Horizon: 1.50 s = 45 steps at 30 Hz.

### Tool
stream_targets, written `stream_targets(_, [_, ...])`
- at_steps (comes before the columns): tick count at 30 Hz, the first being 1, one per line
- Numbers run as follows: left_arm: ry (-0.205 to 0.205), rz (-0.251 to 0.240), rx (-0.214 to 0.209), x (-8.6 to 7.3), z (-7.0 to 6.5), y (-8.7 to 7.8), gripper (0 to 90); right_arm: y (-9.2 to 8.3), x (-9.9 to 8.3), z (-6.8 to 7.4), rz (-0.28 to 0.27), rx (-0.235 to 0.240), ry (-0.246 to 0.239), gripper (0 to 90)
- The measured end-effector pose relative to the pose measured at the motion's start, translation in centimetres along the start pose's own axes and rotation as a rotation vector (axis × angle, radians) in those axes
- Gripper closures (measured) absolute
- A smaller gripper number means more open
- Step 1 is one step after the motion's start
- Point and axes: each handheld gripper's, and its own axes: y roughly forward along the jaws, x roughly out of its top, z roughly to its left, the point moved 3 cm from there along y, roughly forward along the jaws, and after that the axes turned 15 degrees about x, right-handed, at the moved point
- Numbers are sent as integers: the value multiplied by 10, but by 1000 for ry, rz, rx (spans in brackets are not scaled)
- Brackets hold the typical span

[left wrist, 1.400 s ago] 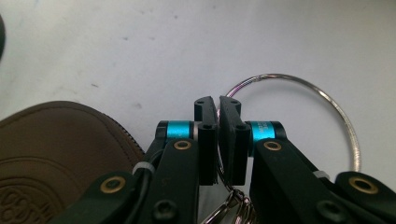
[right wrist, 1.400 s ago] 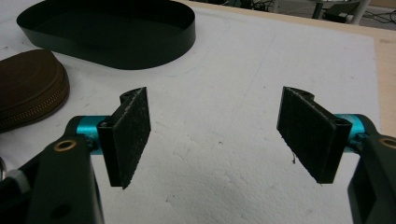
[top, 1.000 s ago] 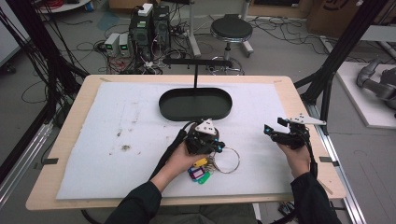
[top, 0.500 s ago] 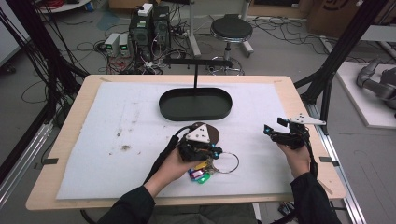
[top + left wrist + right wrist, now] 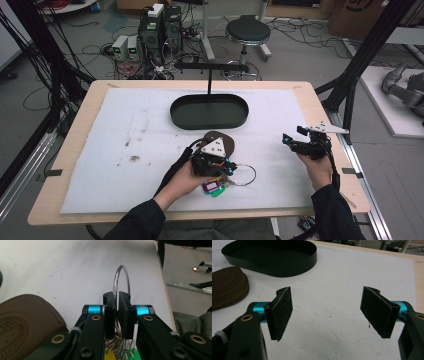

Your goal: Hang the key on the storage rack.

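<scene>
Foam sheet (image 5: 125, 150) covers the table; left claw (image 5: 117, 305) pinches key ring (image 5: 121, 280), right claw (image 5: 329, 312) gapes.

A lab — cable-strewn floor (image 5: 300, 30), computer towers (image 5: 161, 25), black rig frames (image 5: 367, 55).

Even, diffuse overhead light keeps the scene bright. Beyond the left gripper (image 5: 116, 312), the white mat (image 5: 62, 270) nearly washes out and the key ring (image 5: 121, 280) carries thin glints. Close to the right gripper (image 5: 327, 315), its own arms blur while the mat ahead stays sharp. Shadows are soft throughout, and the high view is slightly grainy.
</scene>
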Motion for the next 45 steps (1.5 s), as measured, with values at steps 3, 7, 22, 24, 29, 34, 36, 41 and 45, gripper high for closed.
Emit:
stream_targets(3, [2,2,-5,0,0,0,851,0,0,0,-1,-1,0,262])
stream_targets(7, [-1,0,-9,0,0,0,859,0,0,0,-2,-1,0,262])
stream_targets(22, [-16,-71,7,13,13,-32,863,0,0,-1,-2,2,1,263])
stream_targets(24, [-16,-86,21,15,17,-41,863,1,0,-1,-3,2,3,262])
stream_targets(29, [-18,-123,48,20,26,-60,863,1,0,-1,-5,2,3,263])
stream_targets(34, [-25,-151,76,22,34,-75,863,2,0,-2,-3,3,8,263])
stream_targets(36, [-27,-158,87,22,38,-80,863,3,0,-2,-3,2,3,263])
stream_targets(41, [-42,-173,118,21,47,-89,863,3,0,-2,-1,1,3,263])
stream_targets(45, [-60,-183,149,19,56,-95,863,2,0,-2,-2,1,4,263])
